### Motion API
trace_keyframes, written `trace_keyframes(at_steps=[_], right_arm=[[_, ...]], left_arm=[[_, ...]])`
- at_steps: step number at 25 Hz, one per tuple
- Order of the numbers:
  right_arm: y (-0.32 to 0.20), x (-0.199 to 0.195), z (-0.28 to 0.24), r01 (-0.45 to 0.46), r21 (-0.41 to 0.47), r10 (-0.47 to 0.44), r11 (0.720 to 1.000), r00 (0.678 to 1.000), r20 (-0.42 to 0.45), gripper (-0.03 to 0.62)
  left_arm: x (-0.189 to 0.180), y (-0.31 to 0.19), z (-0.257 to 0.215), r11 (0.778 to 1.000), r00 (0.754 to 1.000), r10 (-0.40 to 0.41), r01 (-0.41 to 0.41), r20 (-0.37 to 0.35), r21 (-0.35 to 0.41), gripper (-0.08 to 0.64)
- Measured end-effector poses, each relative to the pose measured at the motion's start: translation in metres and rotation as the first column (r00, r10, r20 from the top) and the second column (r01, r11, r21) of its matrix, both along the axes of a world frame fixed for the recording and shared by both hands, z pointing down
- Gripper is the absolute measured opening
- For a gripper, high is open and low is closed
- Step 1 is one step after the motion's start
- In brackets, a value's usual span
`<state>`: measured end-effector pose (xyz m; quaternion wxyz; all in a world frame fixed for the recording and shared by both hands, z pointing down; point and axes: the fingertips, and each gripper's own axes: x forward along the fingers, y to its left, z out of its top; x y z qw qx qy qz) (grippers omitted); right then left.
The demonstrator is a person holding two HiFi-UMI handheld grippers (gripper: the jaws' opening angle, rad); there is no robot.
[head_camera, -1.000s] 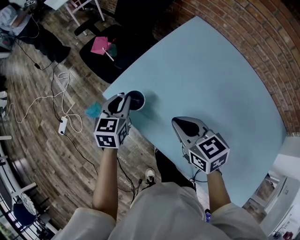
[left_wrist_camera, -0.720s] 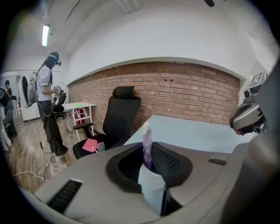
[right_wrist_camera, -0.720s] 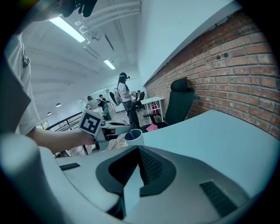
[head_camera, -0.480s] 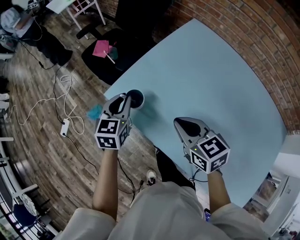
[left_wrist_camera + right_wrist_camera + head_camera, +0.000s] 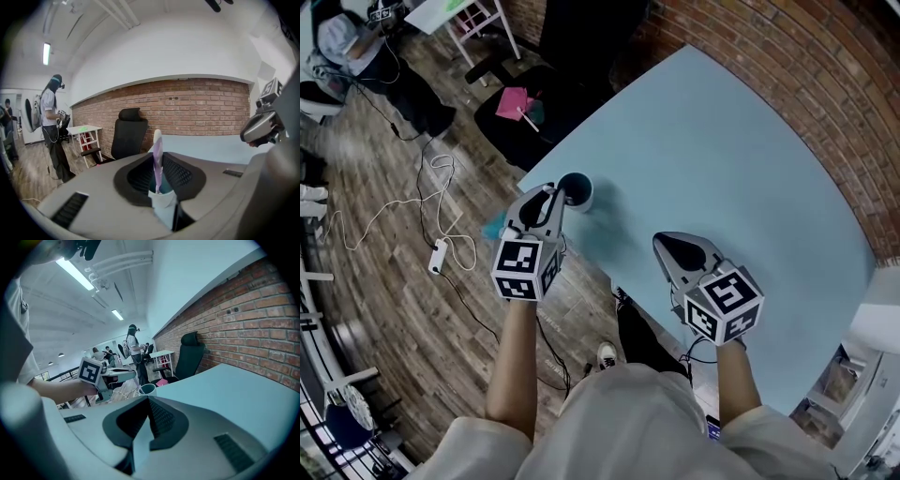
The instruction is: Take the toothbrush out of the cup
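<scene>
A white cup (image 5: 575,190) with a dark inside stands near the left corner of the light blue table (image 5: 722,141). My left gripper (image 5: 551,192) is right at the cup's near side. In the left gripper view a purple and white toothbrush (image 5: 157,159) stands upright between the pads, its lower end inside the cup (image 5: 162,200). The jaws have just been closing and now pinch the toothbrush. My right gripper (image 5: 667,244) hovers over the table's front edge, jaws together and empty. From the right gripper view (image 5: 149,401) the cup (image 5: 147,388) and the left gripper (image 5: 101,380) show ahead.
A black office chair (image 5: 525,122) with a pink item (image 5: 514,101) stands just beyond the table's corner. White cables and a power strip (image 5: 441,253) lie on the wooden floor. A brick wall (image 5: 825,75) runs along the table's far side. A person (image 5: 52,126) stands far off.
The left gripper has lifted a little at the cup. The right gripper has edged slightly forward. The cup stays near the table's corner.
</scene>
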<state>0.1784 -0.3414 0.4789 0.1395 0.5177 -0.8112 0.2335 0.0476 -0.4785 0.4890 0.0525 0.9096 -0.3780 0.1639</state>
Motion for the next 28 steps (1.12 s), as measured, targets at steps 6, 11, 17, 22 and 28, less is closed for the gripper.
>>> trace_keyframes(at_steps=[6,11,17,22,28], right_arm=[[0.009,-0.006,-0.018,-0.008,0.034,0.008,0.999,1.000,-0.010,0.020],[0.018,-0.016,-0.037,-0.003,0.073,0.005,0.997,1.000,-0.015,0.020],[0.030,-0.025,-0.059,-0.006,0.115,0.010,0.993,0.999,-0.034,0.020],[0.042,-0.034,-0.079,0.004,0.158,0.003,0.987,0.999,-0.046,0.020],[0.062,-0.051,-0.100,0.021,0.201,-0.008,0.979,0.998,-0.064,0.020]], left_arm=[[-0.011,0.012,-0.033,0.998,1.000,0.004,-0.002,-0.018,0.067,0.081],[-0.025,0.027,-0.055,0.995,1.000,-0.005,0.008,-0.030,0.104,0.081],[-0.041,0.051,-0.078,0.990,1.000,0.000,0.004,-0.030,0.144,0.081],[-0.055,0.073,-0.089,0.988,1.000,-0.004,0.007,-0.016,0.157,0.081],[-0.062,0.113,-0.103,0.984,0.999,0.033,-0.034,0.008,0.173,0.080]])
